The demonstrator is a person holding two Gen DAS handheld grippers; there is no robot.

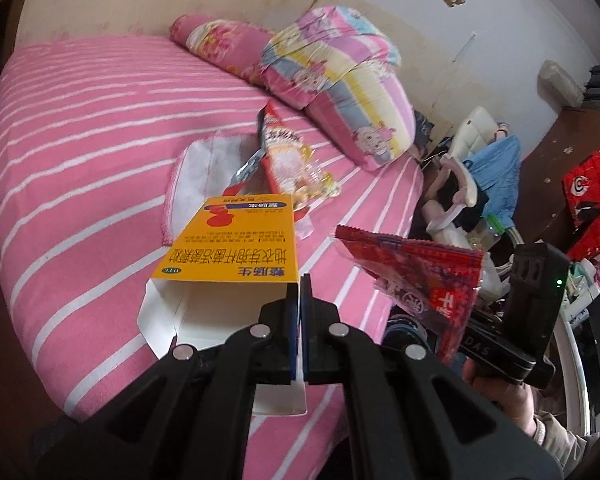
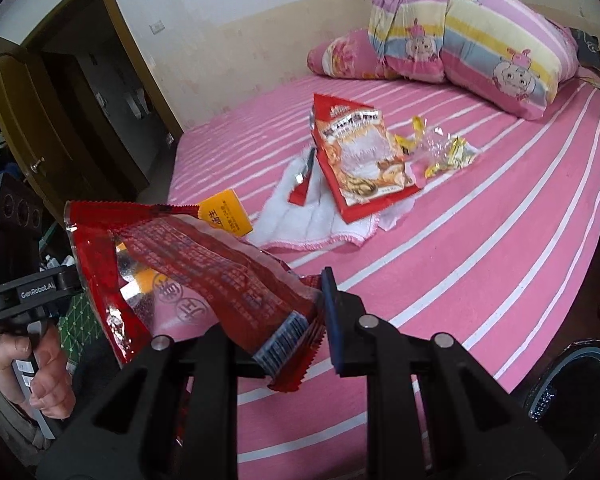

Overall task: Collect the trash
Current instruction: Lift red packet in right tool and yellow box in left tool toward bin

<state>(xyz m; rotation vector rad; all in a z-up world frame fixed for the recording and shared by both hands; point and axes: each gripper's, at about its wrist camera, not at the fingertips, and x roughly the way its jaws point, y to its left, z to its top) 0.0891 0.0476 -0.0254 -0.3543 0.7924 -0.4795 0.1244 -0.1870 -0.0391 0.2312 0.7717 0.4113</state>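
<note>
yellow box [image 1: 236,240] in left hand-held gripper [image 1: 300,312]

One yellow box [image 1: 236,240], two red snack bags [image 2: 356,160] [image 2: 204,272], one white cloth [image 2: 316,216], some candy wrappers [image 2: 444,152], two pillows [image 2: 476,36] [image 2: 348,56], one bed [image 2: 500,240].

Folded quilt [image 2: 476,36] and pillow [image 1: 216,42] on striped bed [image 1: 80,152]

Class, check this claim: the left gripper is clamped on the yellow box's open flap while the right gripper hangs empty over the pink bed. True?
Not quite. The right gripper is not empty: the right wrist view shows it shut on a red wrapper. The left gripper does clamp the yellow box.
</note>
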